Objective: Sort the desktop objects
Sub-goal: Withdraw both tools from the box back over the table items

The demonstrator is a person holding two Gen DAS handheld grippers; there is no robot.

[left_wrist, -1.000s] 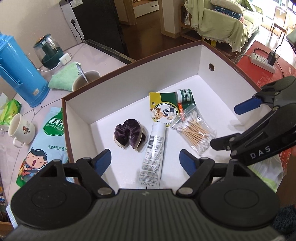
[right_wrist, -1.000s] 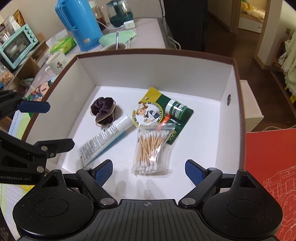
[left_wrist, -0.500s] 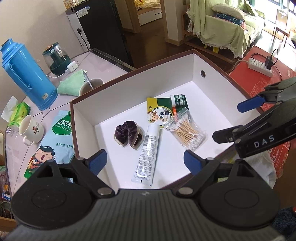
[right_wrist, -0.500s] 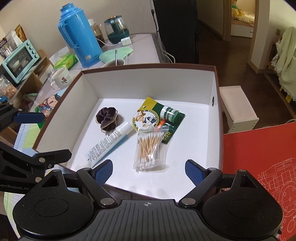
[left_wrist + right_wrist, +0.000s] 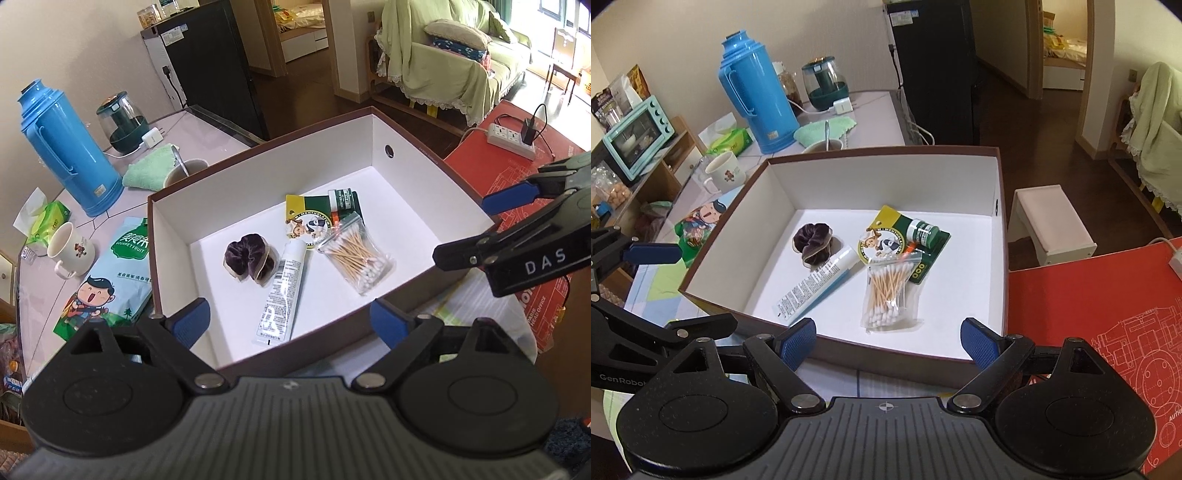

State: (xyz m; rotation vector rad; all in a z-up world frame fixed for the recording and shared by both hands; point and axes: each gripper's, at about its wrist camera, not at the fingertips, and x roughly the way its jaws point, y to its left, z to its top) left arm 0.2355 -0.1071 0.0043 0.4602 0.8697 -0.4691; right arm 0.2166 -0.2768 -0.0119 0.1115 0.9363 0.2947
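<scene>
A brown box with white inside (image 5: 373, 147) (image 5: 886, 177) holds a purple scrunchie (image 5: 247, 260) (image 5: 812, 245), a white tube (image 5: 282, 291) (image 5: 818, 284), a bag of cotton swabs (image 5: 356, 254) (image 5: 888, 295) and a green carded balm bottle (image 5: 321, 212) (image 5: 905, 242). My left gripper (image 5: 290, 323) is open and empty, above the box's near edge. My right gripper (image 5: 888, 339) is open and empty, above the box's near wall. Each gripper shows in the other's view: the right one (image 5: 517, 221) at the right, the left one (image 5: 639, 288) at the left.
Left of the box stand a blue thermos (image 5: 62, 147) (image 5: 757, 92), a white mug (image 5: 70, 247) (image 5: 724, 173), a green snack bag (image 5: 107, 273), a green cloth with a cup and spoon (image 5: 162, 170) and a kettle (image 5: 825, 83). A red mat (image 5: 1089, 314) lies right of the box.
Both grippers have pulled back and up from the box, so it looks smaller and its near wall now shows. The objects in the box have not moved.
</scene>
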